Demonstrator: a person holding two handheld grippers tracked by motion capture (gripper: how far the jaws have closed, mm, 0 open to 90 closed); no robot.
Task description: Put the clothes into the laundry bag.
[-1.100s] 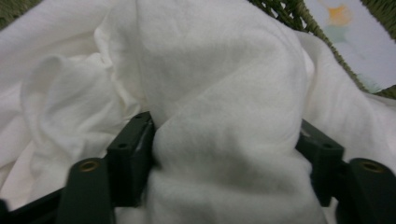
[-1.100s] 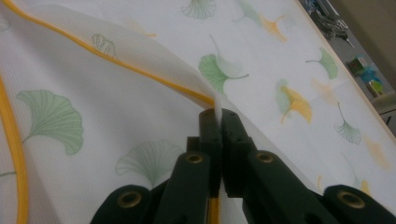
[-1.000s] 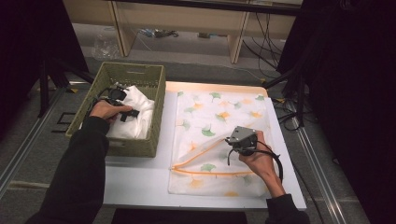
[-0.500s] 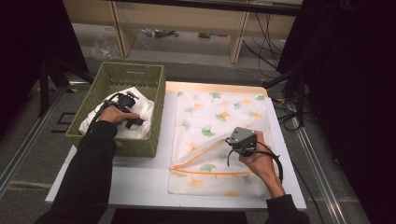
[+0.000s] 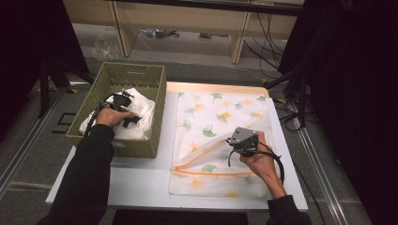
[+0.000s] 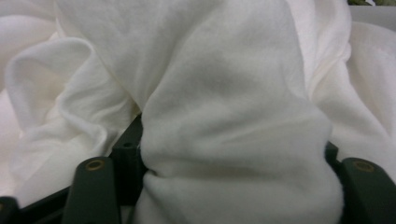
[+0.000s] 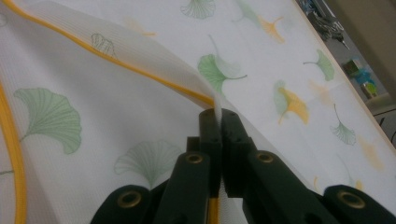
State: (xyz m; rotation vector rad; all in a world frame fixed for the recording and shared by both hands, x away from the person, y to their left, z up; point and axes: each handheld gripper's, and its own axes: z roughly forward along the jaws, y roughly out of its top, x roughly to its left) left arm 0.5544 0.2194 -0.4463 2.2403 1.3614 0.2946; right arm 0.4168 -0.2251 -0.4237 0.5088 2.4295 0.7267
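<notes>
The mesh laundry bag (image 5: 220, 140) lies flat on the white table (image 5: 141, 183), its long axis running away from the person, its orange-zippered mouth at the near end, lifted open. It is fine white netting printed with green and yellow ginkgo leaves. The right gripper (image 5: 233, 143) is pressed together on the bag's upper zipper edge (image 7: 154, 77), holding that flap up. Left of the bag, touching the table, stands a green woven basket (image 5: 141, 75) holding a soft, rumpled white cloth (image 6: 224, 121). The left gripper (image 5: 131, 120) has just been closing, a thick fold of cloth bulging between its jaws. Beyond the table are wooden shelf frames, cables and grey floor.
</notes>
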